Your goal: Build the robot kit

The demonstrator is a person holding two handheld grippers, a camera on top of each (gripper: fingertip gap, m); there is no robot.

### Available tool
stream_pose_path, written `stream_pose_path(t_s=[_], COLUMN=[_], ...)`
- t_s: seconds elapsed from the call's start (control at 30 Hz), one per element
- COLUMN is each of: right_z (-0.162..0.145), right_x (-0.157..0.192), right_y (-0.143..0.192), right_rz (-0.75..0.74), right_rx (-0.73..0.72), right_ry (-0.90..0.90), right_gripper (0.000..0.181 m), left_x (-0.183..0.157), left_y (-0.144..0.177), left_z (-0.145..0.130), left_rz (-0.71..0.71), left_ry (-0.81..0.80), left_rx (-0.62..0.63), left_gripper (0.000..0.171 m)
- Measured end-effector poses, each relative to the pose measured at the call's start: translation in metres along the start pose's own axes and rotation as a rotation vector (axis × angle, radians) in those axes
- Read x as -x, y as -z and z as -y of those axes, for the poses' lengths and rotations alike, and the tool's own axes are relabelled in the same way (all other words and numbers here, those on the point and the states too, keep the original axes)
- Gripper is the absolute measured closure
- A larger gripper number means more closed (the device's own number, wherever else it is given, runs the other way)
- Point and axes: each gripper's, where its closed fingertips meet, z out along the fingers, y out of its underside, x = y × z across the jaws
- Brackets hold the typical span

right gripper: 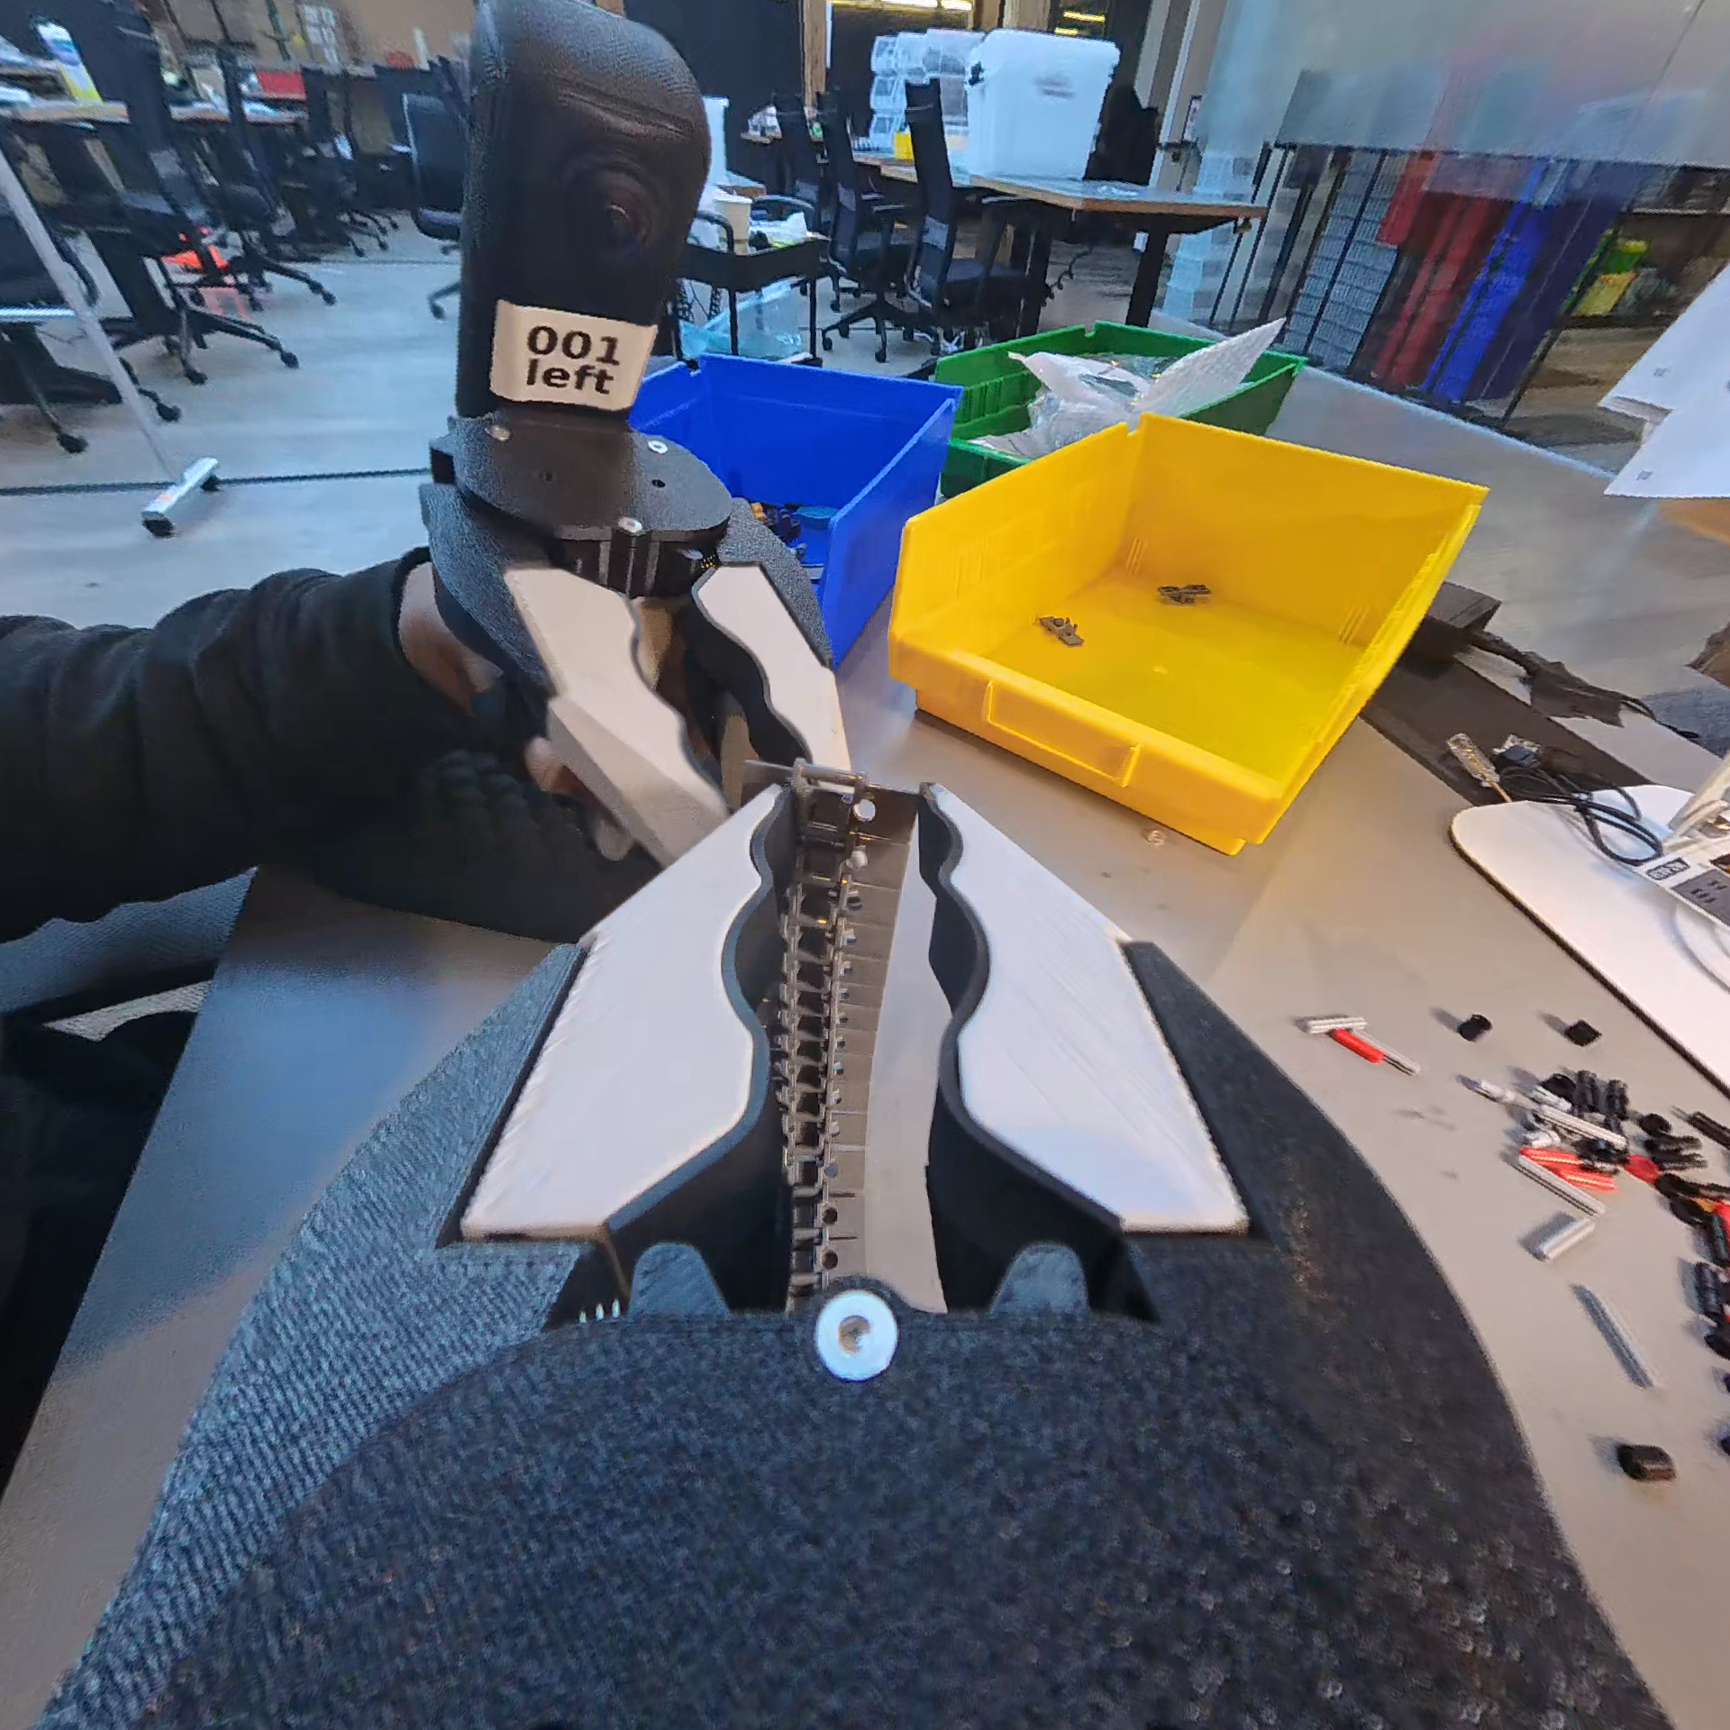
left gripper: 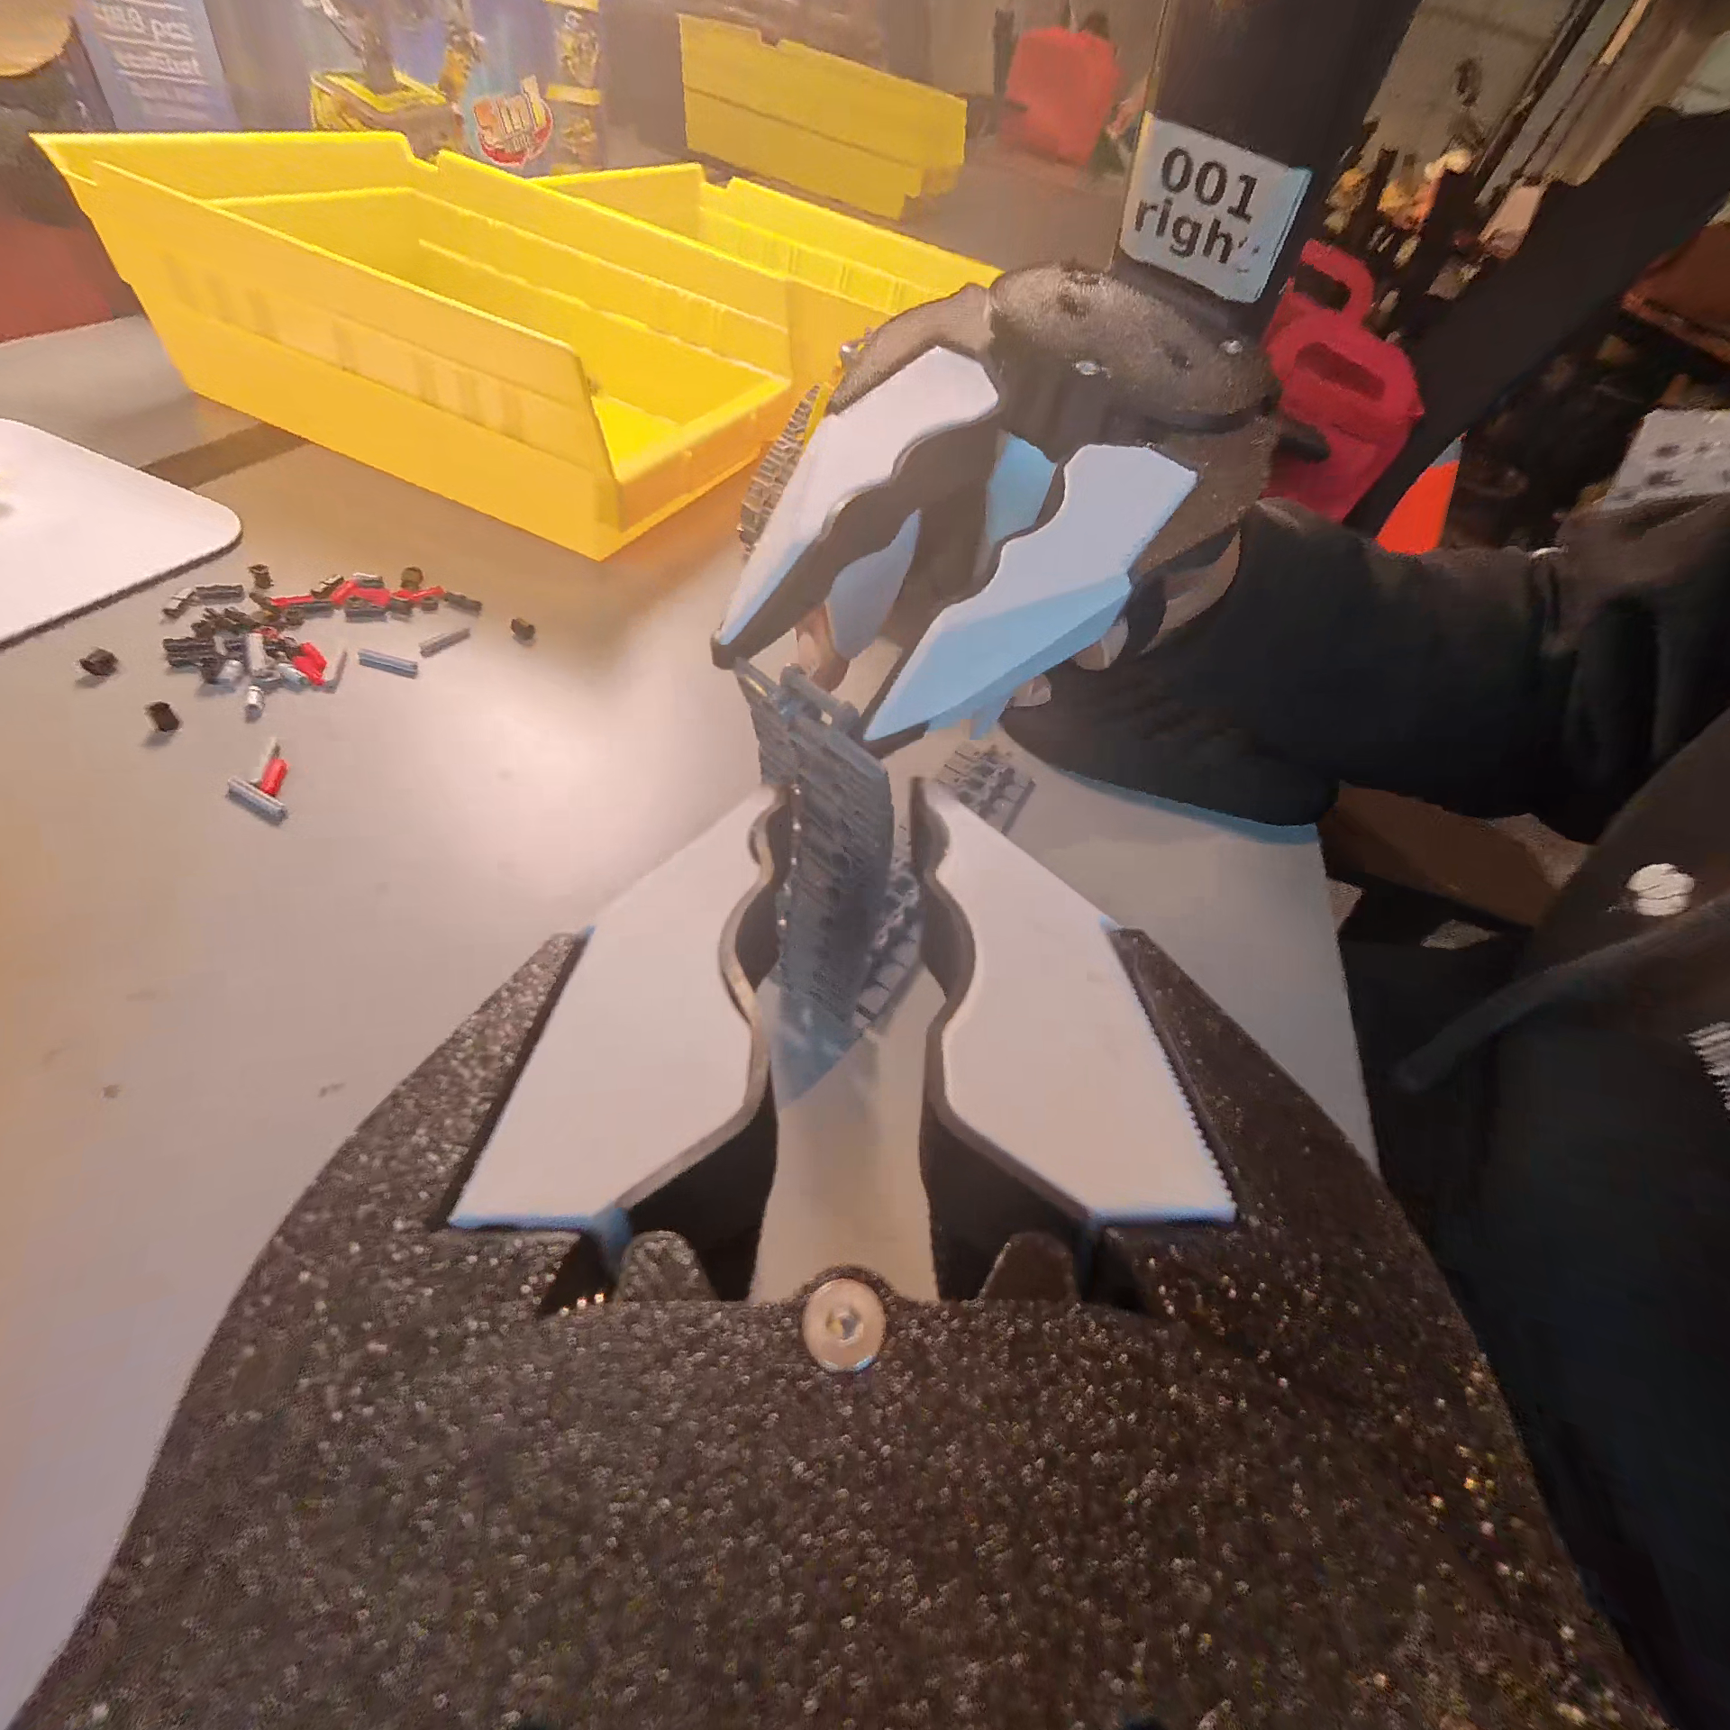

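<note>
Grey table (right gripper: 1329, 899) carries everything, and the yellow bin (right gripper: 1189, 618) on it serves as landmark. Behind that bin stand a blue bin (right gripper: 796, 440) and a green bin (right gripper: 1208, 393); two small grey pieces lie inside the yellow one. Well in front of the bin, both tools meet over a grey tracked belt (left gripper: 833, 899) (a chain of plastic links). The right tool (left gripper: 805, 702) pinches its upper end, while the left tool (left gripper: 847, 805) seems clenched on the belt, though blur hides the contact. Loose black and red parts (right gripper: 1610, 1151) lie scattered nearby.
</note>
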Motion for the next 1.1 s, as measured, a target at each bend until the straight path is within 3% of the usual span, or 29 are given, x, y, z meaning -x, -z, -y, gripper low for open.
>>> stream_pose_path(t_s=[0.13,0.27,0.37,0.43,0.53,0.6,0.7,0.77,0.83,0.93,1.1], right_z=[0.003,0.021,0.0,-0.033,-0.086,-0.115,-0.125,-0.128,-0.131,-0.122,-0.108], right_x=[-0.004,-0.012,-0.047,-0.069,-0.086,-0.096,-0.102,-0.106,-0.111,-0.103,-0.091], right_y=[0.003,0.05,0.139,0.213,0.3,0.333,0.324,0.304,0.289,0.253,0.188], right_rz=[-0.032,-0.11,-0.363,-0.493,-0.544,-0.534,-0.424,-0.364,-0.347,-0.264,-0.219], right_rx=[0.007,0.04,0.218,0.379,0.568,0.66,0.614,0.598,0.629,0.576,0.548], right_ry=[-0.021,0.03,0.181,0.137,0.075,0.009,-0.058,-0.064,-0.031,-0.03,-0.01], right_gripper=[0.149,0.113,0.101,0.086,0.067,0.06,0.062,0.082,0.087,0.109,0.112], left_x=[0.009,0.038,0.048,0.052,0.055,0.058,0.062,0.064,0.065,0.067,0.071], left_y=[0.0,0.013,0.021,0.025,0.024,0.02,0.015,0.016,0.022,0.036,0.055], left_z=[0.0,-0.012,-0.023,-0.028,-0.033,-0.034,-0.035,-0.034,-0.034,-0.038,-0.044], left_rz=[0.109,0.282,0.375,0.412,0.432,0.437,0.451,0.474,0.502,0.556,0.605], left_ry=[-0.026,0.056,0.066,0.07,0.083,0.086,0.086,0.081,0.079,0.08,0.116], left_rx=[0.005,0.013,0.047,0.062,0.075,0.085,0.1,0.102,0.103,0.116,0.121], left_gripper=[0.162,0.165,0.164,0.164,0.164,0.164,0.164,0.164,0.164,0.164,0.164])
